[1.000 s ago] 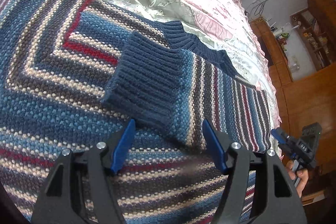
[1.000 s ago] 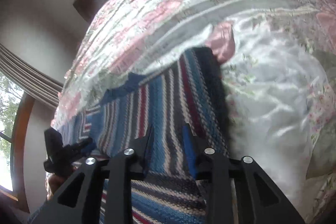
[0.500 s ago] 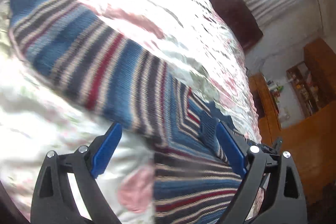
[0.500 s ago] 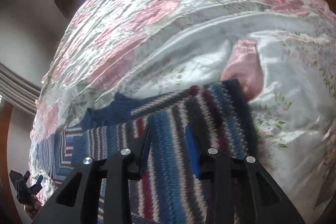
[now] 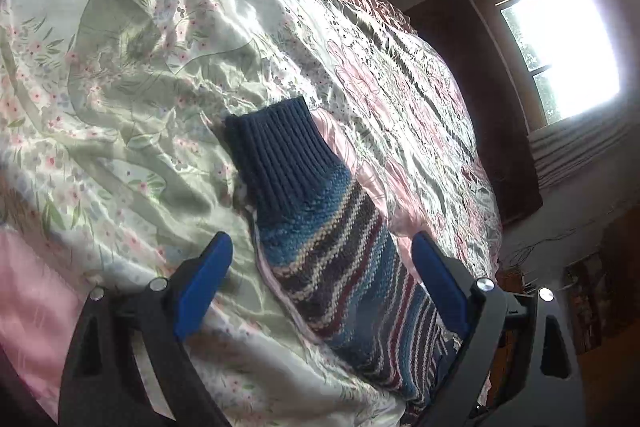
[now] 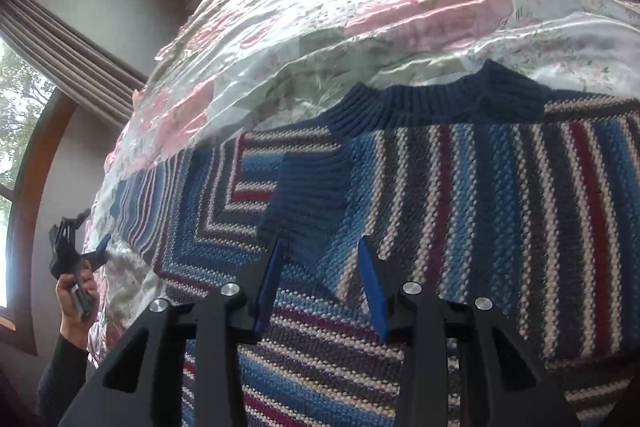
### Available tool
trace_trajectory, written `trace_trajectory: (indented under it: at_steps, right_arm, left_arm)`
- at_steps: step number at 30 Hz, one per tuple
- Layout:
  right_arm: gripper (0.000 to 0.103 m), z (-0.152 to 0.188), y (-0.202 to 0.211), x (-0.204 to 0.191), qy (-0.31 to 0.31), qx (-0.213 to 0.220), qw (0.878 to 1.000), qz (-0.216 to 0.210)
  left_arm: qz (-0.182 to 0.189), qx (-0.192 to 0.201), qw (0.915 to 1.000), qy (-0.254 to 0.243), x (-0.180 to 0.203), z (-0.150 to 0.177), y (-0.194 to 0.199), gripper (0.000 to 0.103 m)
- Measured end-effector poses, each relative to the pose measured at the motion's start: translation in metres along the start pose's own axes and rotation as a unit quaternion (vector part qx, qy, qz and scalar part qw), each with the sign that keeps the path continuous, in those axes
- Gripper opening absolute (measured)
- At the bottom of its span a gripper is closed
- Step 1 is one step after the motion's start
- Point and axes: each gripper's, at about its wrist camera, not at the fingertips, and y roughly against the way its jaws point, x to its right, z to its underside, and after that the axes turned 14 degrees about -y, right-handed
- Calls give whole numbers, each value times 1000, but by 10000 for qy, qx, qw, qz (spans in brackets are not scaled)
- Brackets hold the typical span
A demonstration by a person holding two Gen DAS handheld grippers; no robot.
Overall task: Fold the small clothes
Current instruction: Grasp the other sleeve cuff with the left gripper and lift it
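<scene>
A striped knit sweater in blue, cream and dark red lies on the bed. The left wrist view shows one sleeve [image 5: 340, 267] stretched out flat, ending in a navy ribbed cuff [image 5: 280, 155]. My left gripper [image 5: 320, 247] is open just above that sleeve, one finger on each side of it. In the right wrist view the sweater body [image 6: 500, 195] fills the frame, with its navy collar [image 6: 440, 103] at the top. The other sleeve is folded across the chest, its cuff [image 6: 308, 195] just ahead of my right gripper [image 6: 322, 247], which is open and holds nothing.
A shiny floral bedspread [image 5: 132, 75] covers the bed under the sweater. A dark headboard [image 5: 480, 87] and a bright window [image 5: 560, 47] stand beyond it. A hand [image 6: 76, 291] holds the left gripper [image 6: 90, 233] at the bed's left edge.
The left gripper has swung off the sweater body and the folded cuff to the outstretched sleeve on the bedspread. The right gripper has moved from the sweater's side edge to over the chest.
</scene>
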Motion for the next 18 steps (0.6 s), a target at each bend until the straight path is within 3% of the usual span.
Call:
trace_trajectory:
  at_steps: [8,10,11,12,13,15,18]
  right_arm:
    - [43,18,-16,-6,53,-162,9998,-101]
    - [43,20,-20,-9,53,-167,9998,-127]
    - [43,21,-21,-9,40,-178,9997,-141]
    - [43,22,-23,-9,29,-192,9997,-155]
    - [43,24,-23,-9,30,-202,9997,-164]
    - [43,27,-21,-9,50,-208,9996,-169]
    - [43,30,-15,-5,33,-202,9996,-198]
  left_arm:
    - [-339,-41,9994,-65,-3,-25,-43,92]
    - [-364,-40,9993,-58,-2,-29,-48,88]
    - [-395,-75,9991,-89,1,-29,-50,80]
    - [-493,-128,9986,-142,2,-28,-53,63]
    - [-602,-204,9978,-200,3,-27,-55,39]
    - [-739,-261,9967,-222,4,-26,-57,10]
    - [-724,-45,9969,-302,14,-25,-45,7]
